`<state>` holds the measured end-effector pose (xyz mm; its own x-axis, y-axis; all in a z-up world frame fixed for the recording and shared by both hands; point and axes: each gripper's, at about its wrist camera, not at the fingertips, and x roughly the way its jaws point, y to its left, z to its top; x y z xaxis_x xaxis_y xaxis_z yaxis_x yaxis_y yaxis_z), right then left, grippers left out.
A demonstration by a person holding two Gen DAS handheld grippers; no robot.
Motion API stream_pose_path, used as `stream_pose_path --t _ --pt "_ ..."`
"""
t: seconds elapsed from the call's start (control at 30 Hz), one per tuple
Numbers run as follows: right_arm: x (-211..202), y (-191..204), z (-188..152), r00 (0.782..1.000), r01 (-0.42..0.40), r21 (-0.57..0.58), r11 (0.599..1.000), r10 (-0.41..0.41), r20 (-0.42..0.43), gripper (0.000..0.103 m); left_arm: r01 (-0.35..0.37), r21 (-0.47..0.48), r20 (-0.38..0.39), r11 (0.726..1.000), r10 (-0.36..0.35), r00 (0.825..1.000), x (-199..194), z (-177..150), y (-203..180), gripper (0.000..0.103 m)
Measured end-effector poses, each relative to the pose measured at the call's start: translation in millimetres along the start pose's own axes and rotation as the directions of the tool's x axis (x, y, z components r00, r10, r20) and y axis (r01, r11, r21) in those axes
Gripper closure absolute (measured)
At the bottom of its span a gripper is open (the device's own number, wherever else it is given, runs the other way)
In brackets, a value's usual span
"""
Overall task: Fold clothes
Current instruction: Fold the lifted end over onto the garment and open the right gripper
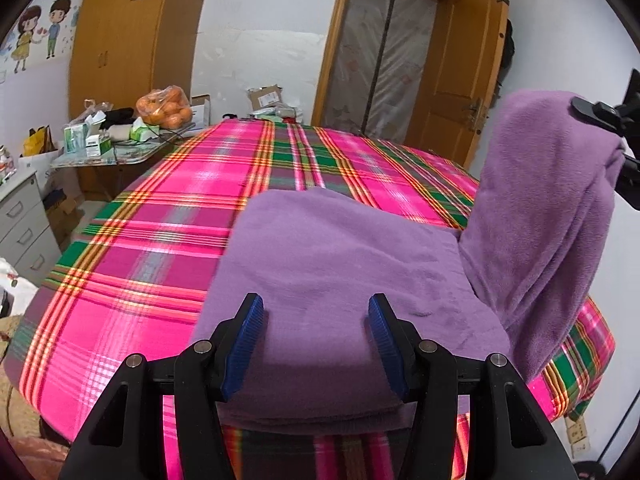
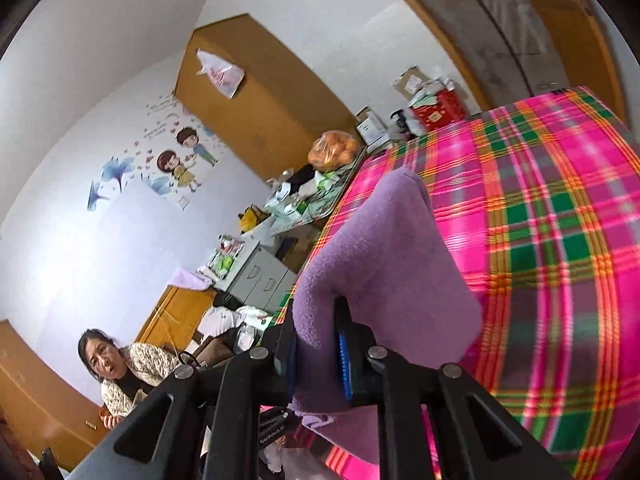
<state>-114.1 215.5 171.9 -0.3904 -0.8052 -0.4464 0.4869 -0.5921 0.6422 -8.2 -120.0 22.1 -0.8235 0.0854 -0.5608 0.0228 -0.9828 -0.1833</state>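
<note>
A purple fleece garment (image 1: 340,264) lies partly folded on the pink plaid bed cover (image 1: 160,224). My left gripper (image 1: 316,320) hovers open just above its near edge, blue pads (image 1: 244,344) wide apart with nothing between them. On the right, one end of the garment (image 1: 560,208) is lifted high off the bed, hanging from my right gripper (image 1: 592,114). In the right wrist view that gripper (image 2: 320,344) is shut on a thick bunch of the purple fleece (image 2: 384,248), which stands up in front of the camera.
A cluttered side table (image 1: 100,156) with a bag of oranges (image 1: 164,106) stands left of the bed, with grey drawers (image 1: 24,220) nearer. A wooden wardrobe (image 1: 120,40) and an open door (image 1: 468,60) lie beyond. A seated person (image 2: 120,372) is at the left.
</note>
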Motion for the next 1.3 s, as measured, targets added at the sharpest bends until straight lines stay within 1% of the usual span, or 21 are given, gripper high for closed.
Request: stream_pose_path --t 0.3,0.47,0.53,0.6,0.63,0.67,0.8,0.9,1.03,1.1,1.17,1.3 --pt "76.2 36.3 9.8 0.993 0.002 -0.064 0.998 -0.009 -0.118 0.086 -0.031 -0.045 0.044 0.998 0.033 0.998 -22.3 4.6 28.3 0.046" --pt "129.6 41.9 -2.1 0.979 0.011 -0.077 0.997 -0.027 -0.204 0.086 -0.040 -0.064 0.063 0.997 0.044 0.997 -31.8 5.0 44.2 0.046" --pt "149.8 38.3 -10.9 0.970 0.015 -0.069 0.998 -0.031 -0.241 0.083 -0.041 -0.073 0.068 0.997 0.046 0.997 -34.0 4.5 51.2 0.046" --pt "170.8 32.8 -19.9 0.960 0.011 -0.053 0.999 -0.026 -0.280 0.076 -0.042 -0.084 0.074 0.996 0.048 0.996 -36.4 4.0 58.6 0.046" --pt "175.2 31.3 -22.6 0.958 0.003 -0.048 0.999 -0.016 -0.287 0.069 -0.042 -0.091 0.076 0.995 0.049 0.996 -37.2 3.8 62.7 0.046" --pt "176.6 31.1 -24.4 0.958 -0.008 -0.046 0.999 -0.005 -0.288 0.067 -0.043 -0.097 0.078 0.994 0.051 0.996 -37.3 3.8 65.2 0.046" --pt "182.0 30.2 -31.5 0.956 -0.051 -0.037 0.998 0.039 -0.291 0.066 -0.038 -0.121 0.090 0.992 0.049 0.995 -38.9 4.2 76.0 0.046" --pt "182.5 30.0 -34.6 0.957 -0.078 -0.034 0.996 0.066 -0.283 0.066 -0.005 -0.132 0.109 0.991 0.020 0.994 -42.0 5.1 78.4 0.046" --pt "159.1 22.7 -34.5 0.977 -0.036 -0.070 0.997 0.021 -0.213 0.066 0.096 -0.128 0.143 0.987 -0.078 0.987 -45.0 8.6 70.5 0.046" --pt "148.5 10.5 -36.4 0.980 -0.019 -0.055 0.998 0.007 -0.199 0.065 0.154 -0.124 0.138 0.980 -0.137 0.981 -39.9 13.0 63.5 0.045" --pt "138.3 -2.1 -38.7 0.982 -0.006 -0.036 0.999 0.000 -0.188 0.065 0.195 -0.131 0.114 0.972 -0.180 0.977 -31.1 17.5 57.1 0.043" --pt "122.4 -23.2 -43.7 0.985 0.007 -0.002 1.000 -0.007 -0.170 0.064 0.199 -0.167 0.061 0.966 -0.192 0.980 -11.6 24.0 46.0 0.042"
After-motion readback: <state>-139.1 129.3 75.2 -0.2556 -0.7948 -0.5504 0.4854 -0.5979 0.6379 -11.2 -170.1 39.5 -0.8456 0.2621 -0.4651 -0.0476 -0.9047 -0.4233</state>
